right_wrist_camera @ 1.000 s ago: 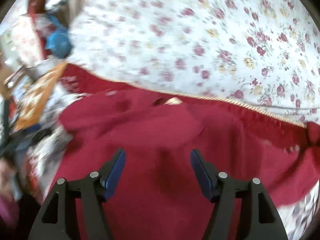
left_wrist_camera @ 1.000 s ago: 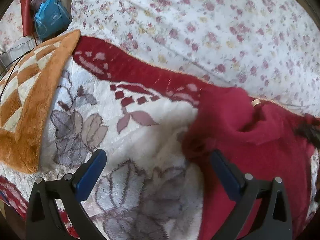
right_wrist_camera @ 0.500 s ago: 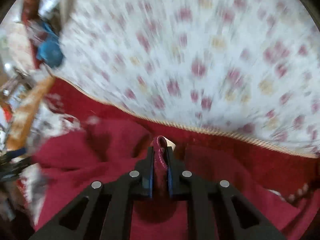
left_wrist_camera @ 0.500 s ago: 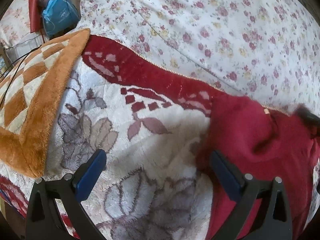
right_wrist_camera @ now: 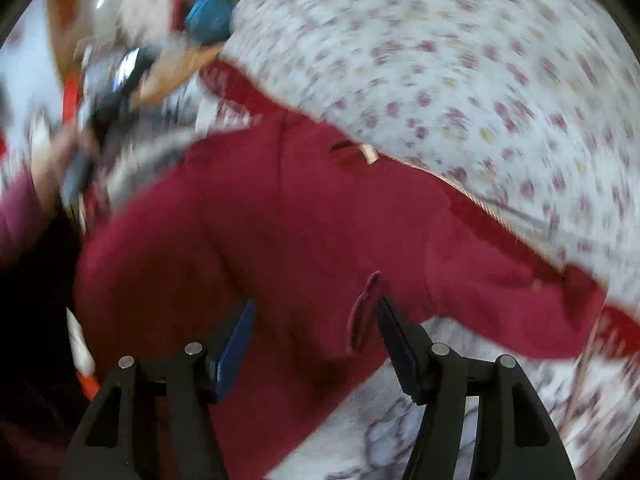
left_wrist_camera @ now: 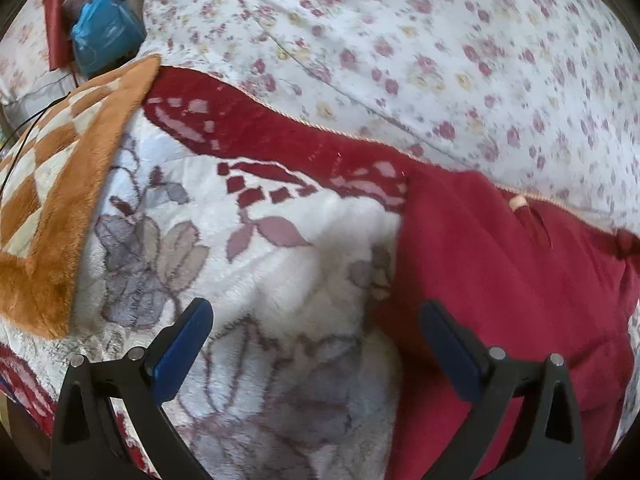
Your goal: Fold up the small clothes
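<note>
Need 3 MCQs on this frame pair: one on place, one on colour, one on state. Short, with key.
1. Where does the dark red fabric garment lie in the left wrist view?
A. on the checked orange plush blanket
B. at the right, on the white floral fleece blanket
C. on the blue plastic bag

2. What colour are the pads on the left gripper fingers?
A. blue
B. green
C. yellow

3. How do the right gripper fingers stand?
A. shut on a fold
B. apart, pressing nothing
C. out of view

Key: 1 B, the garment covers the right side of the white floral fleece blanket, far from the checked orange plush blanket. 2 A, both pads show blue. 3 B, the jaws are opening, with a loose ridge of cloth beside one finger.
</note>
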Motion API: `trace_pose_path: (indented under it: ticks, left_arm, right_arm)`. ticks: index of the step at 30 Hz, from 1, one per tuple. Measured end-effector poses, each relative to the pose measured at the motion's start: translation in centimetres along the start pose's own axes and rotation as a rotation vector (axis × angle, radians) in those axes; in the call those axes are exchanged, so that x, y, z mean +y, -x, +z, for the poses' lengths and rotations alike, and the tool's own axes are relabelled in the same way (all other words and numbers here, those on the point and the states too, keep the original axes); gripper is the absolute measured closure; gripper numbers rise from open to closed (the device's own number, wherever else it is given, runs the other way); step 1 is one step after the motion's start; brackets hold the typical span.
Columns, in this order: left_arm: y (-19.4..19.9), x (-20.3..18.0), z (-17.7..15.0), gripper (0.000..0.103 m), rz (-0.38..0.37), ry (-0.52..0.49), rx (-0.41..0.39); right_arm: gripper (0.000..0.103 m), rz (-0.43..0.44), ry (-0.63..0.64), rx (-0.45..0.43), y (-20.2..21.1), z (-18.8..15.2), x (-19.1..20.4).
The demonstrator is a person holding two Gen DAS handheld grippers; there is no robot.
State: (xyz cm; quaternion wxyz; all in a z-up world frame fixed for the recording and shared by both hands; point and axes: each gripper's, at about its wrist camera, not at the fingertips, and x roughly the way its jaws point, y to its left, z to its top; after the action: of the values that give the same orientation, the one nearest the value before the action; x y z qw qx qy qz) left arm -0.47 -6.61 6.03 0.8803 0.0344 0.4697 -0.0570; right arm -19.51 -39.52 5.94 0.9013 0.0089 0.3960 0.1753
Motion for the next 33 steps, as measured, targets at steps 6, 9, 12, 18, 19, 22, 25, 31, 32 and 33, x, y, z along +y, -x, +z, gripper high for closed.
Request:
trace_pose_path:
  ticks: [6,9,12,18,19,22,25,31,32,33]
  left_arm:
    - [-0.8,-1.9,-0.1,0.000,-0.004,-0.053,0.015]
    - [-0.9,-2.3,0.0,0.000,-0.011,-0.058,0.019]
    - [-1.1,-2.5,-0.1,0.000,0.005,-0.072,0.026]
    - [-0.8,-2.1,-0.1,0.000,0.002,-0.059,0.023]
    - [-0.6,-2.1,-0.1,0.000,0.002,-0.057,0.019]
    - [-0.4,-2.2,0.0,0.000,-0.005,-0.048,0.011]
    - [-0.3,-2.3,-0.1,0.000,-0.004,-0.045,0.010]
    - [-0.4,-2.0,-0.1,0.000,0.011,-0.040,0.014]
    - [-0.4,-1.8,-0.1,0.000,0.013,-0.033,0.014]
    - [-0.4,-1.6,0.0,0.000,0.014,-0.026,0.014]
  right_arm:
    - [0.023,-0.040,-0.237,-0.045,-3.1,2.0,-2.6]
    - [0.032,0.005,-0.273,0.073,-7.8,1.8,-2.8]
    - [0.082,0.057,-0.205,0.097,-8.3,1.3,-0.9]
    - [0.085,0.250,0.145,0.178,-3.6,-2.5,7.4]
    - [0.085,0.228,0.199,0.209,-3.1,-3.3,8.6]
    - [0.064,0.105,0.153,0.165,-2.5,-2.9,7.8]
    - [0.024,-0.087,0.001,0.098,-4.2,-1.9,4.0]
    - [0.083,-0.087,-0.256,0.122,-9.9,-0.8,-0.5]
    - [0.087,-0.053,-0.263,0.093,-9.6,-0.7,-0.1]
    - [0.088,-0.008,-0.249,0.049,-8.6,-0.9,0.4]
